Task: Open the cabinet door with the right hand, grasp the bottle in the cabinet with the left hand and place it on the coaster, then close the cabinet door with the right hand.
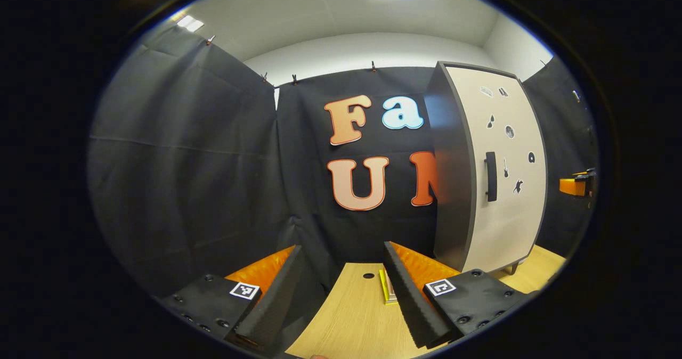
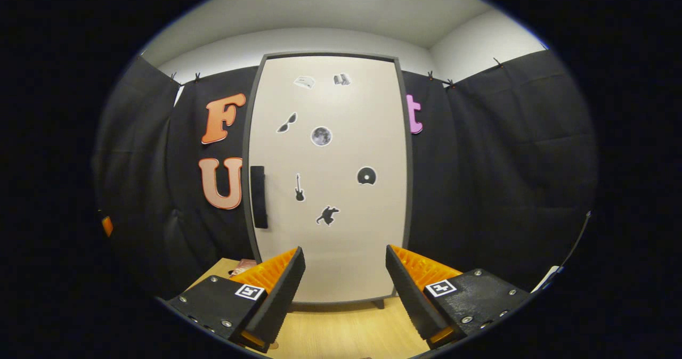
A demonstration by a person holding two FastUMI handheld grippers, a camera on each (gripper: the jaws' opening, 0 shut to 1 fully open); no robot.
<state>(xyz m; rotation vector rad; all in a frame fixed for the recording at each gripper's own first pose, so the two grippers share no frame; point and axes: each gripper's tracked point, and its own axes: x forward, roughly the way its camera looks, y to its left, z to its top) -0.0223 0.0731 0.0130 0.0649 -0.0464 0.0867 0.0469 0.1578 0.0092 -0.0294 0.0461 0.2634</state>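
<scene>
While cabinet door (image 2: 327,178) stands closed ahead | both tongs (image 2: 345,290) gape wide, empty

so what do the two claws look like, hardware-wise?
Same build on both. The left claw and right claw each have two long wedge-shaped fingers with ribbed inner faces. Each finger sits on a black plate with round screws and a small square black-and-white tag. No cables or sleeves in view.

Cream cabinet door (image 2: 341,188) with dark grey frame, black handle (image 2: 259,196), black-and-white stickers; light wood table (image 2: 346,332).
</scene>
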